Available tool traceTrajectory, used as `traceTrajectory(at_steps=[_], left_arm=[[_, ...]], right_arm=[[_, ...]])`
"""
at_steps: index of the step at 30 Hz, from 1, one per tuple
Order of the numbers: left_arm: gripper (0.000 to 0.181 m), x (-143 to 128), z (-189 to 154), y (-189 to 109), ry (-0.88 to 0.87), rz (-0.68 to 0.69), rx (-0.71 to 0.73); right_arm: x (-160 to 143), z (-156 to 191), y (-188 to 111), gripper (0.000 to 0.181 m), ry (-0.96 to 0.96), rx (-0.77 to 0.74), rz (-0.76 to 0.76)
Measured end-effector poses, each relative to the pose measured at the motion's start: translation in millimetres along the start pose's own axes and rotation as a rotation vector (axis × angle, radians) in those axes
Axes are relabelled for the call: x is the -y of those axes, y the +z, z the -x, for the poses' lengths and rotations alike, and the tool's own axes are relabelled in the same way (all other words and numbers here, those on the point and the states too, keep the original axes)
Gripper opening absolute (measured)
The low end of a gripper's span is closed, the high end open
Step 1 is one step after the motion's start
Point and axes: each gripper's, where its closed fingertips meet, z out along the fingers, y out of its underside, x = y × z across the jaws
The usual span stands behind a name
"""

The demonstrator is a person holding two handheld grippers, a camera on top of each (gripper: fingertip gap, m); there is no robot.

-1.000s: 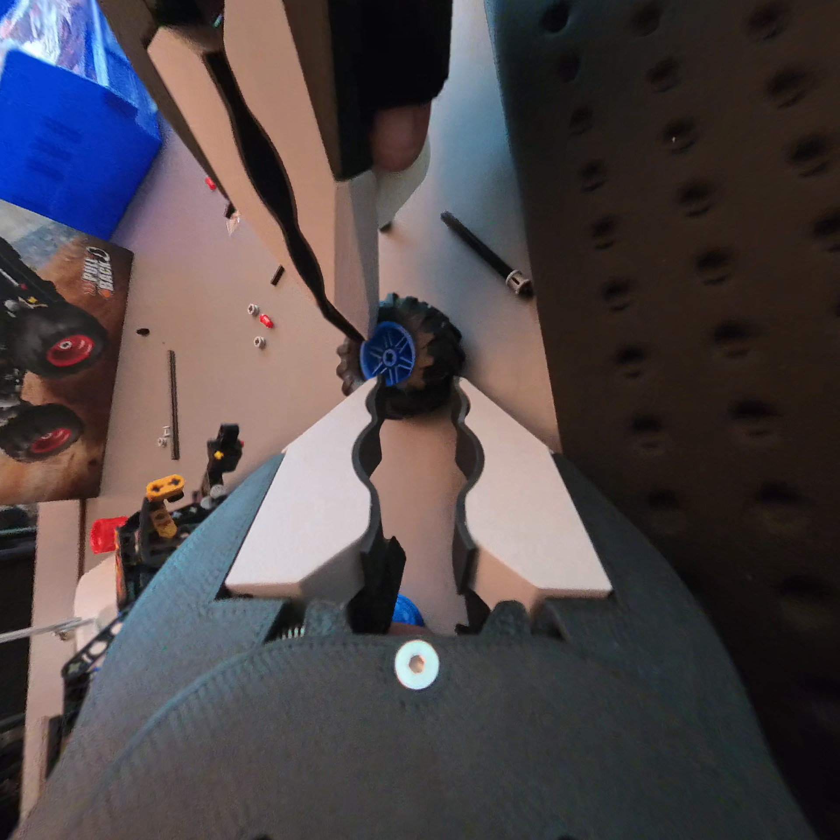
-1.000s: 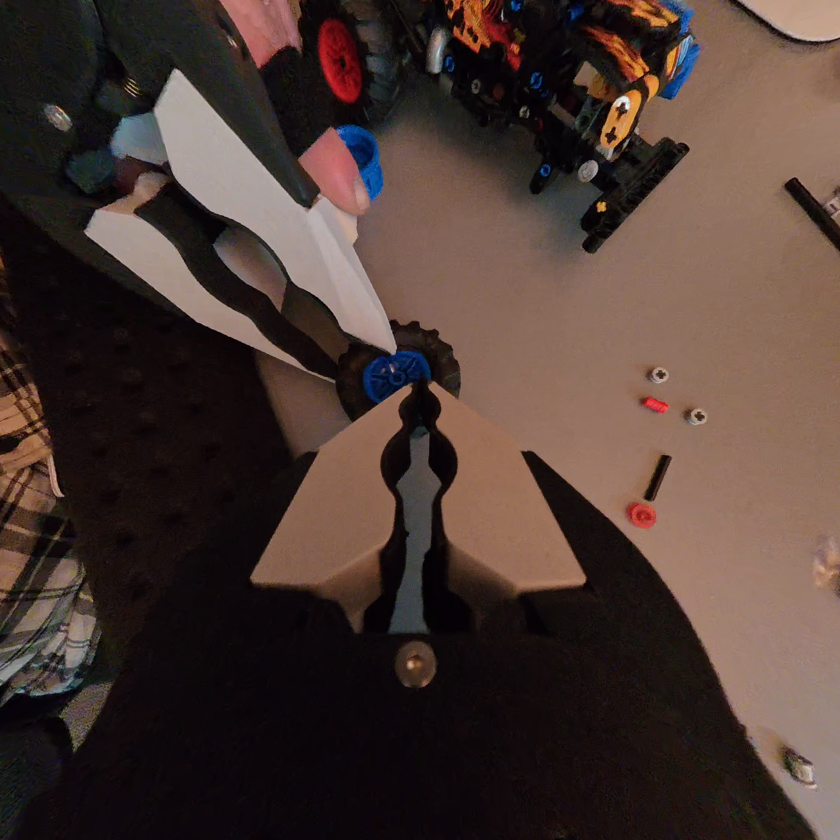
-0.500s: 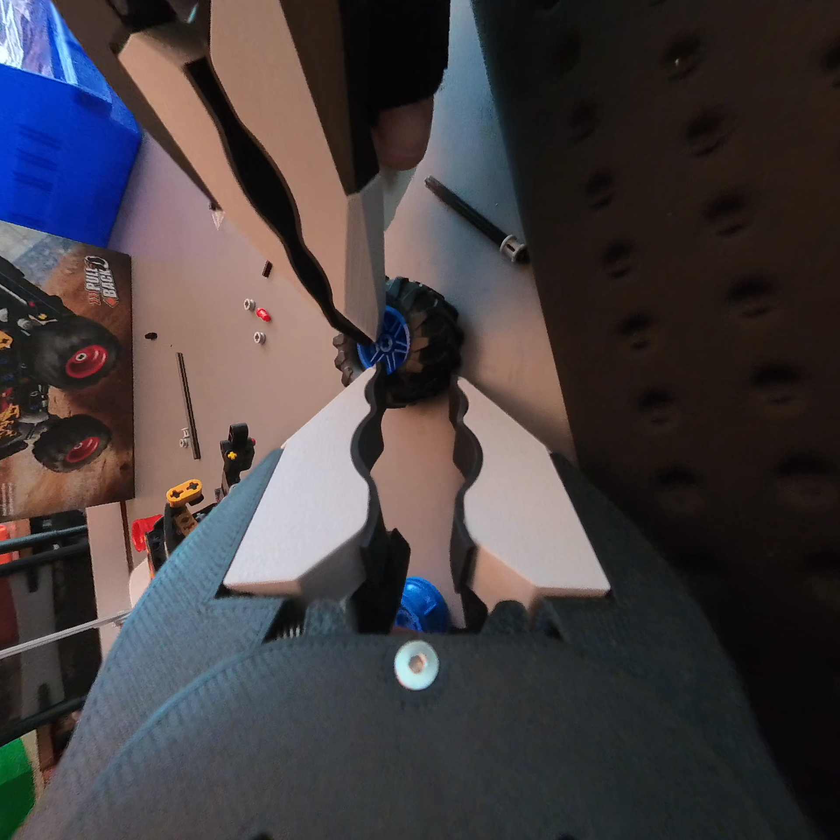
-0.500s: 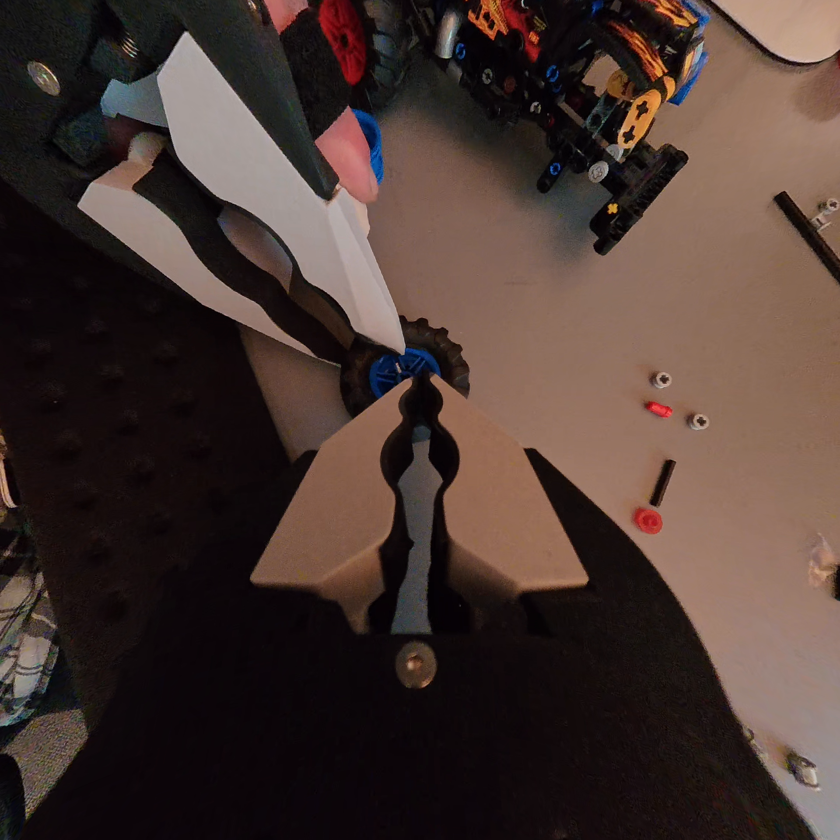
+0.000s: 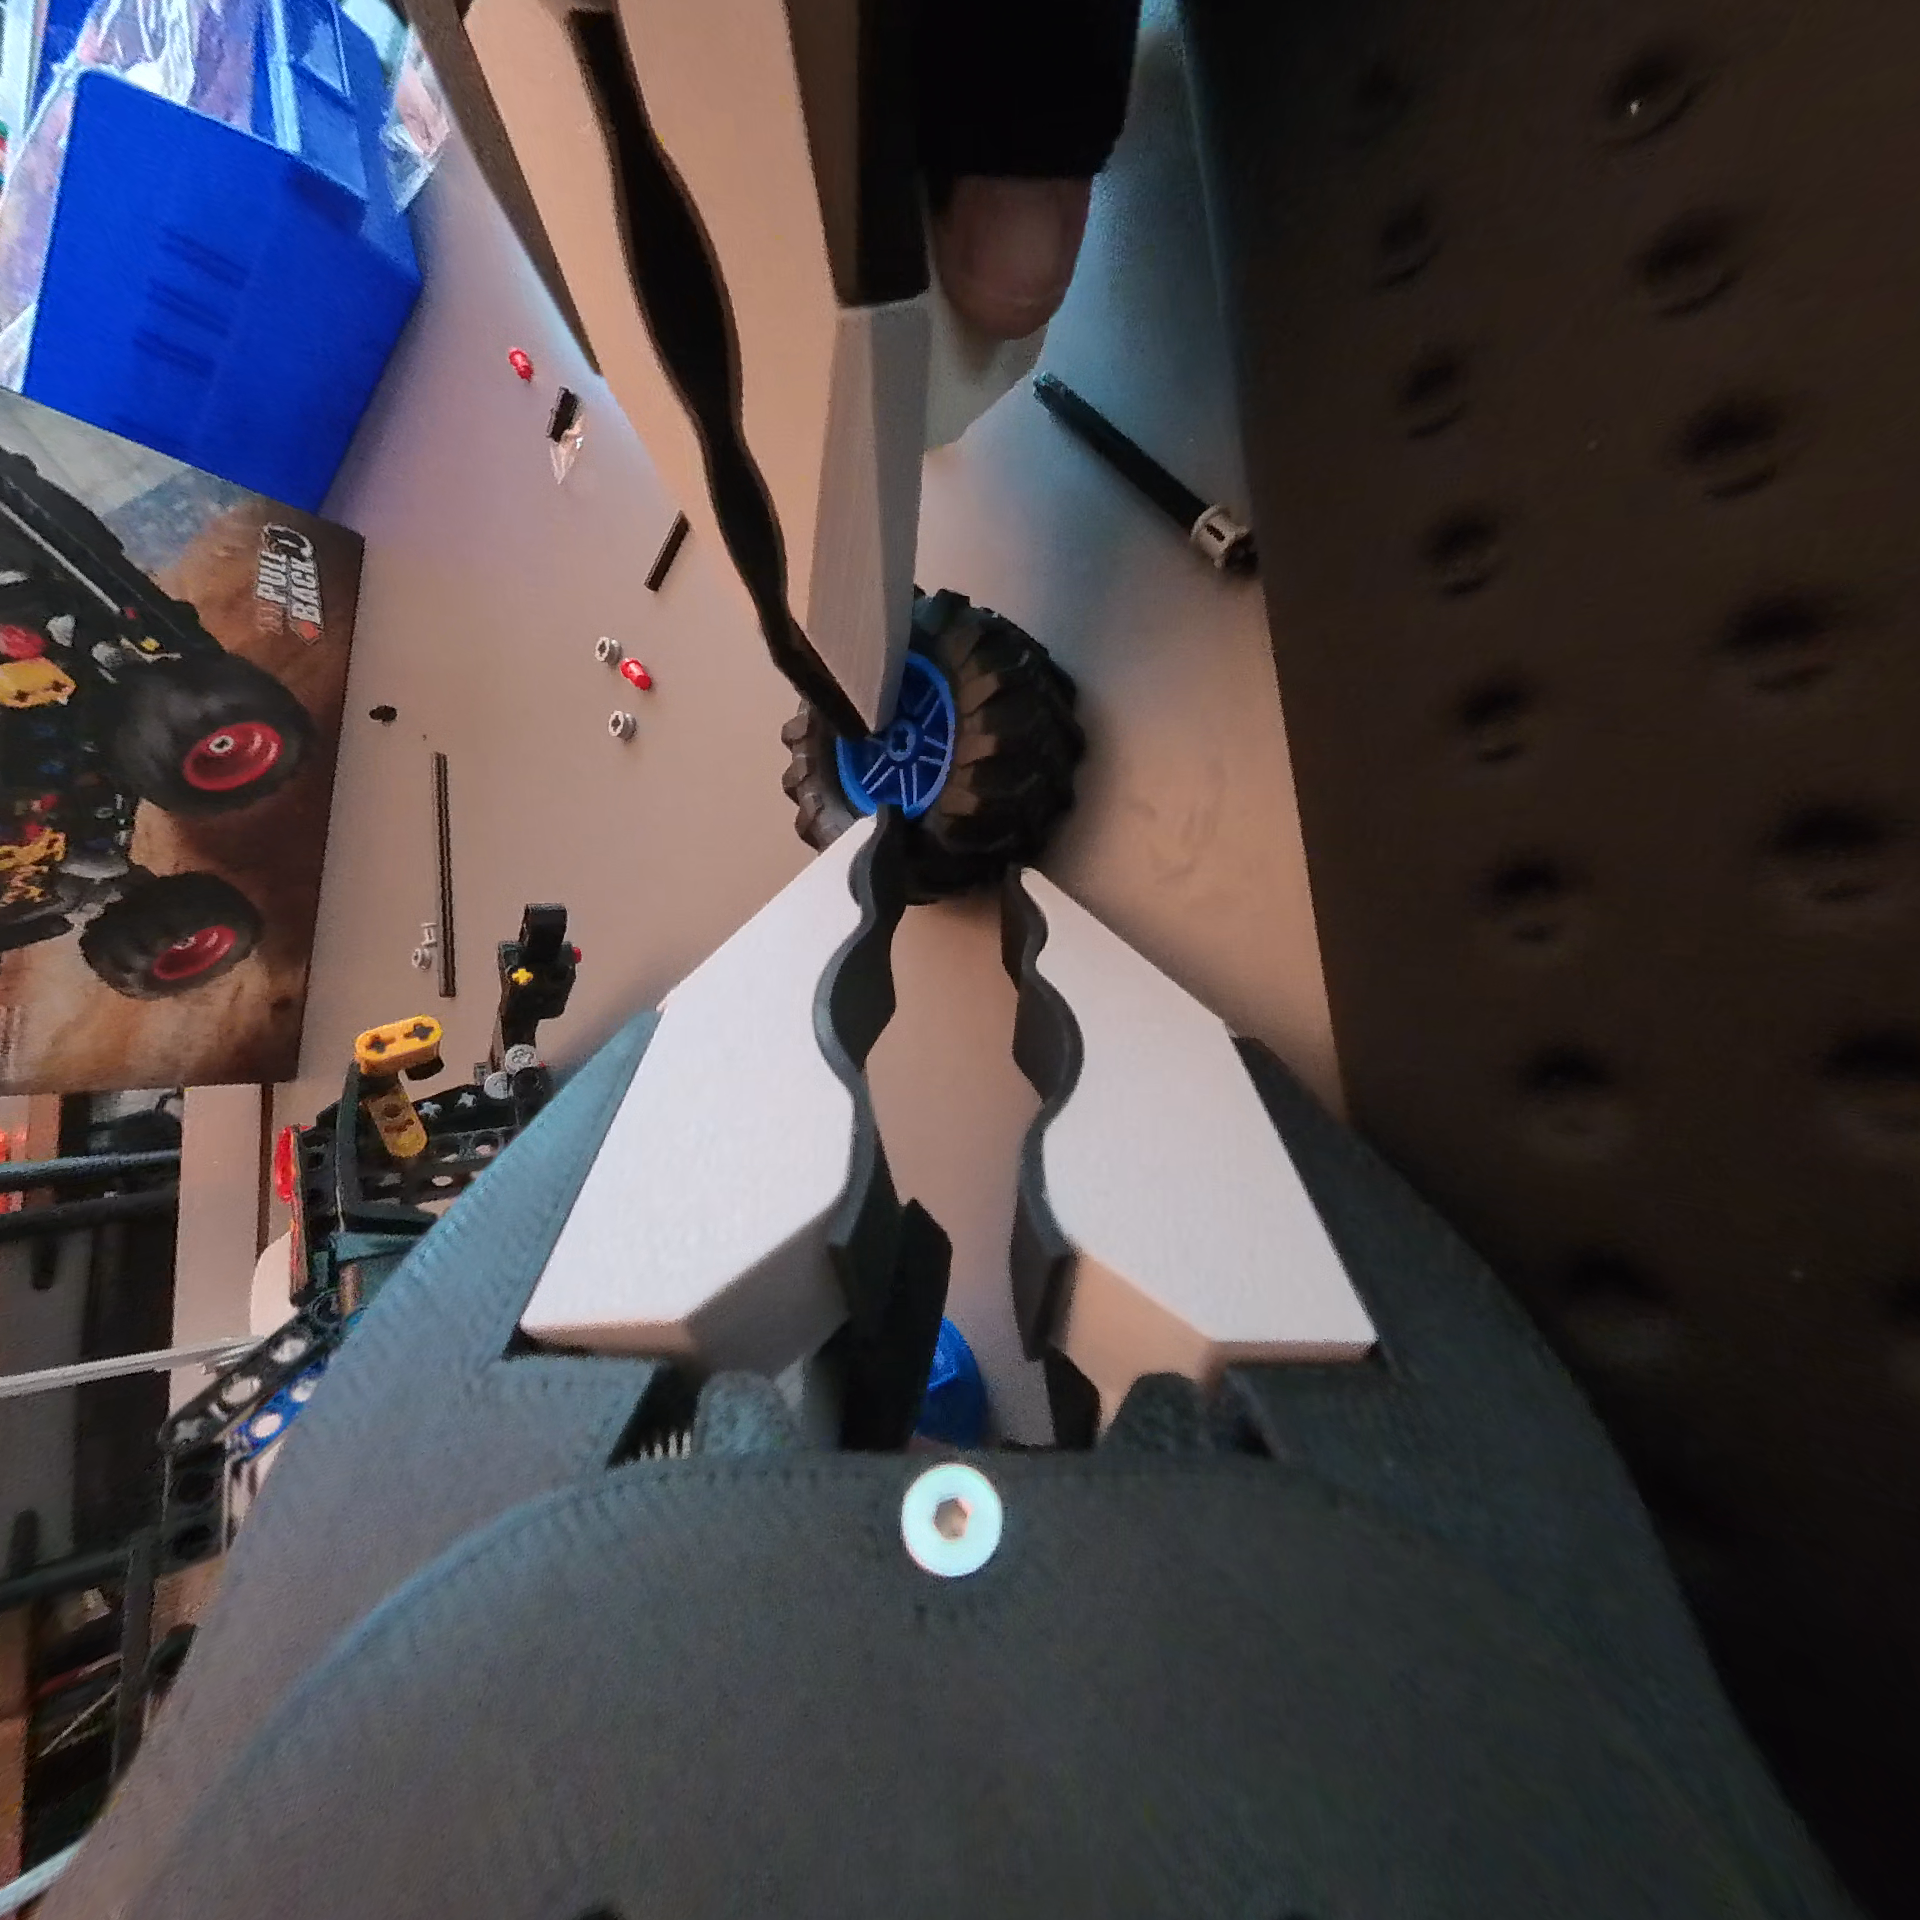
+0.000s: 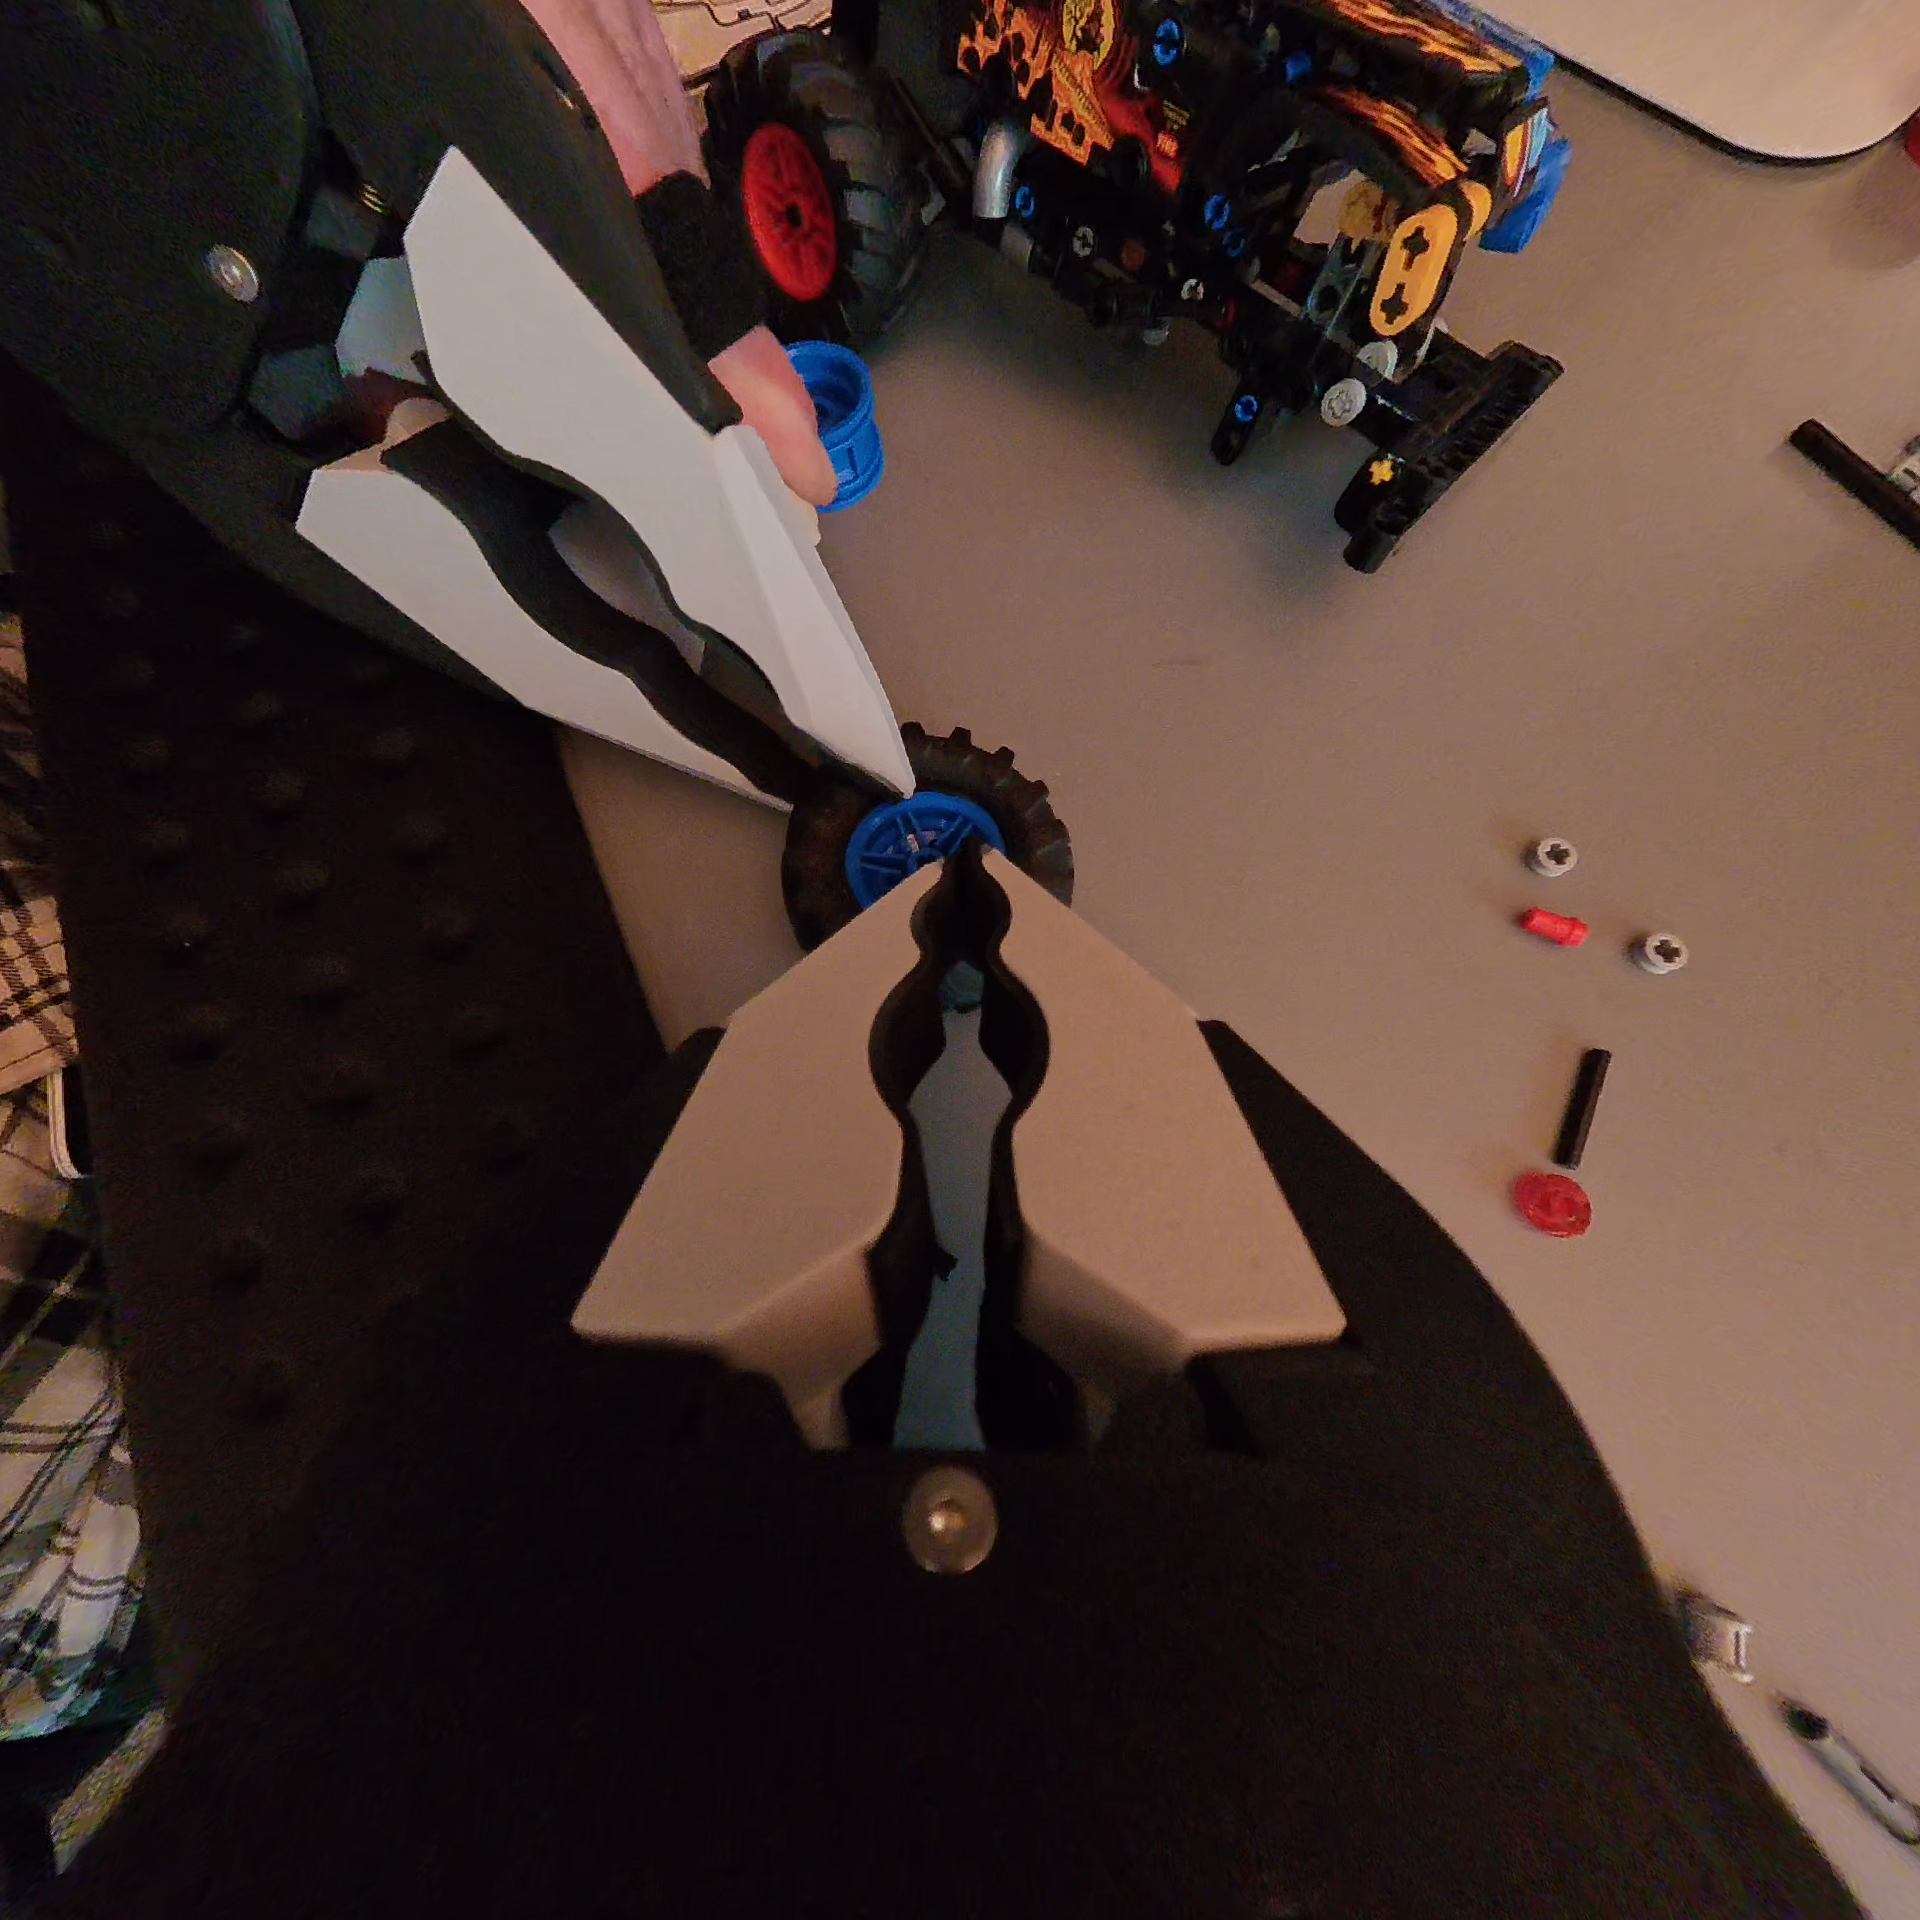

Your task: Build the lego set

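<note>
Wheel: we see a black tyre with a blue hub (image 5: 902, 743) (image 6: 920, 844) standing on edge on the bench (image 6: 1299, 727), at the near edge of it, both grippers meeting on it.
Left gripper (image 5: 940, 883) (image 6: 868, 774): our jaws stand partly open, their tips against the tyre's tread on either side; we take it as a grip on the wheel.
Right gripper (image 6: 961, 857) (image 5: 868, 717): our jaws are nearly closed, the tips touching with a thin gap farther back; the tips press on the blue hub. We cannot tell whether anything is pinched between them.
Truck (image 6: 1195, 208): the part-built model, black with orange flames and one red-hubbed wheel, stands on the bench beyond the wheel, well apart from it.
Spare hub (image 6: 844, 421): a loose blue hub lies between the wheel and the truck, just beside a fingertip (image 6: 779, 416) of the hand on the left gripper.
Small parts: right of the wheel in the right wrist view lie two grey bushes (image 6: 1551, 855), a red pin (image 6: 1555, 925) between them, a short black pin (image 6: 1581, 1107) and a red disc (image 6: 1551, 1203).
Axle (image 5: 1132, 468): a long black rod with a grey end lies on the bench near the wheel.
Box (image 5: 156, 758): the picture box lies far from the wheel, with a blue bin (image 5: 218, 281) next to it.
</note>
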Motion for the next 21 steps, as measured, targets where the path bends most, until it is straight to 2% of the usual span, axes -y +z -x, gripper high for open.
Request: traceTrajectory(at_steps=[3, 16, 21], left_arm=[[0.021, 0.1, 0.0, 0.4, -0.123, -0.061, -0.035], [0.018, 0.7, 3.4, 3.4, -0.348, -0.089, -0.113], [0.014, 0.9, 4.8, 5.1, -0.538, -0.08, -0.24]], right_arm=[[0.4, 0.3, 0.0, 0.001, -0.05, -0.004, -0.014], [-0.1, 3.7, -1.2, 0.0, -0.228, -0.059, -0.065], [-0.3, 5.3, -2.0, 0.0, -0.252, -0.051, -0.07]])
